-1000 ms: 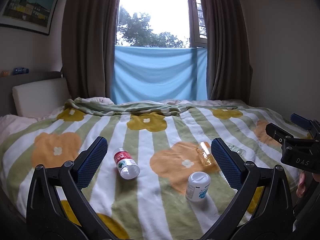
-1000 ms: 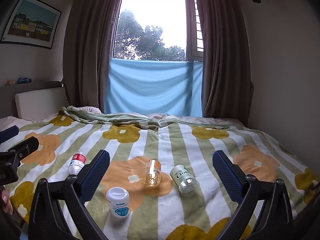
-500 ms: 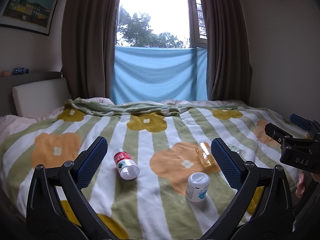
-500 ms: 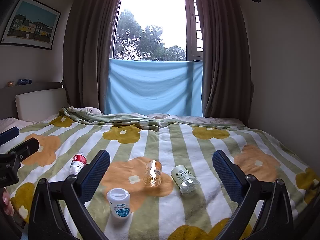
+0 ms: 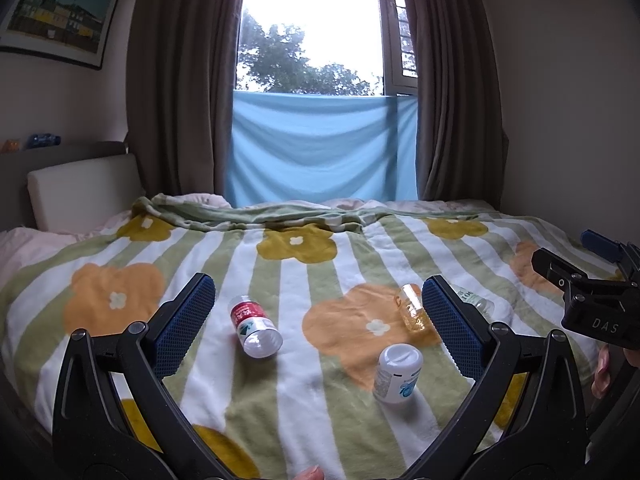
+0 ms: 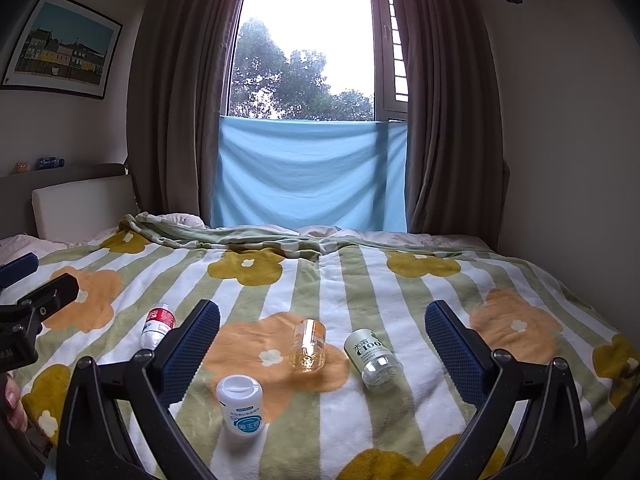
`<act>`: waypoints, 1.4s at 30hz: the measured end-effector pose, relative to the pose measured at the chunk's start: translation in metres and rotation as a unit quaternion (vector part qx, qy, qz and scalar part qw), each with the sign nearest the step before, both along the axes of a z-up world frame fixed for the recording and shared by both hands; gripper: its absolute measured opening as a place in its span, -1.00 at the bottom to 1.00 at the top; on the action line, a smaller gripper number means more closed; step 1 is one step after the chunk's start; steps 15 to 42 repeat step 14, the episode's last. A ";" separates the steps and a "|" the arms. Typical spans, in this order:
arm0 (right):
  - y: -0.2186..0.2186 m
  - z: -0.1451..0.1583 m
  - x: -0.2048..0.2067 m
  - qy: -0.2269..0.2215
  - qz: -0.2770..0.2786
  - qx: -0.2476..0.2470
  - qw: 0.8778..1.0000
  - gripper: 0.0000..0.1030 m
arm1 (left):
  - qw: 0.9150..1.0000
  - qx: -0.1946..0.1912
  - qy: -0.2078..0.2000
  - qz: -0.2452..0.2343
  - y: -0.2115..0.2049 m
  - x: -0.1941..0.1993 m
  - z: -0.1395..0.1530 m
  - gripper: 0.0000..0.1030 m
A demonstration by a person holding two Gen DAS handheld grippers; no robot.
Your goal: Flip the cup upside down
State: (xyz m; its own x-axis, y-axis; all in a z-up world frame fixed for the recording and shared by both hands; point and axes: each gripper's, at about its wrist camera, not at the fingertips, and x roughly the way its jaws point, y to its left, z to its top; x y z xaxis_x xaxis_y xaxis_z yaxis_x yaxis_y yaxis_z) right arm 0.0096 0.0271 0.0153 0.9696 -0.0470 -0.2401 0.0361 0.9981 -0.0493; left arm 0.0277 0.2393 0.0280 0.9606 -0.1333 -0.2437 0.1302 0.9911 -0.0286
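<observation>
A small clear amber-tinted cup (image 6: 308, 346) lies on its side on the flowered blanket (image 6: 360, 280), on an orange flower. It also shows in the left wrist view (image 5: 412, 308), partly behind my left gripper's right finger. My right gripper (image 6: 322, 344) is open and empty, held above the bed with the cup between its fingers further ahead. My left gripper (image 5: 318, 320) is open and empty, to the left of the cup. The right gripper shows at the right edge of the left wrist view (image 5: 592, 300).
A white jar (image 6: 240, 404) stands in front of the cup. A green-labelled bottle (image 6: 372, 354) lies to the cup's right. A red-labelled bottle (image 6: 158, 326) lies to the left. A headboard cushion (image 6: 80, 208) stands at far left, curtains and window behind the bed.
The right wrist view has shifted very slightly; both grippers stay open and the objects on the bed have not moved.
</observation>
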 end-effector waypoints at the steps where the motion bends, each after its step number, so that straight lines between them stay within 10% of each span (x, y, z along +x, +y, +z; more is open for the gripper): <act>1: 0.000 0.000 0.000 0.000 -0.001 0.000 1.000 0.99 | 1.000 0.001 -0.001 0.001 0.000 0.000 0.000 1.00; 42: 0.001 0.001 0.000 0.000 -0.001 0.001 1.000 0.99 | 1.000 0.001 -0.012 0.017 0.000 -0.004 0.000 1.00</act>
